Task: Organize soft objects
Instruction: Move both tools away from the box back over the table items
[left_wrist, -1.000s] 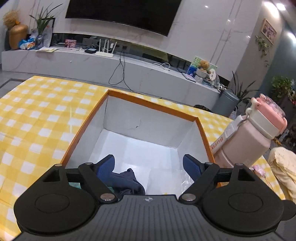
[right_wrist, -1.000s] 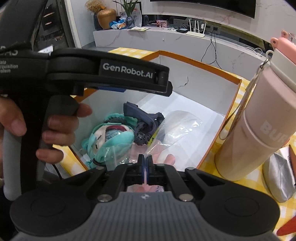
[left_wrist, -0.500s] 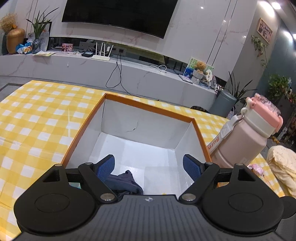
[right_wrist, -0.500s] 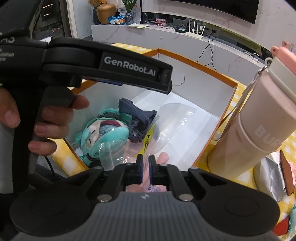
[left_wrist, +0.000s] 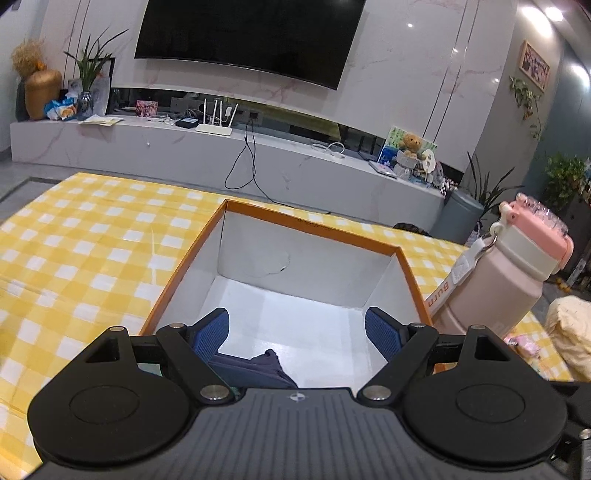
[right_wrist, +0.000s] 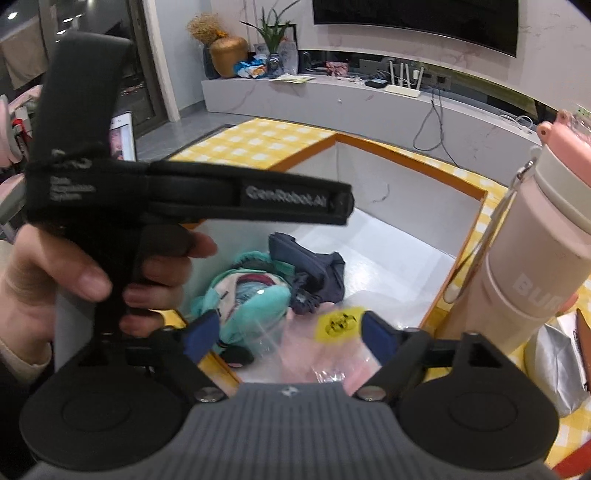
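An orange-rimmed white box (left_wrist: 310, 227) (right_wrist: 410, 158) sits on the yellow checked tablecloth. In it lie a teal plush toy (right_wrist: 255, 299), a dark navy cloth (right_wrist: 314, 269) (left_wrist: 255, 365), and a pink soft item in a clear plastic bag with a yellow sticker (right_wrist: 332, 347). My right gripper (right_wrist: 288, 334) is open and empty just above the bagged item at the box's near end. My left gripper (left_wrist: 297, 332) is open and empty, held above the box's near edge over the navy cloth. The left gripper's body and the hand holding it fill the left of the right wrist view.
A pink water bottle (left_wrist: 502, 280) (right_wrist: 532, 258) stands right of the box. A cream soft item (left_wrist: 570, 336) and a silver pouch (right_wrist: 550, 354) lie on the table further right. A TV console runs behind the table.
My right gripper opened and let go of the bagged pink item, which now lies in the box. Both grippers rose and pulled back a little.
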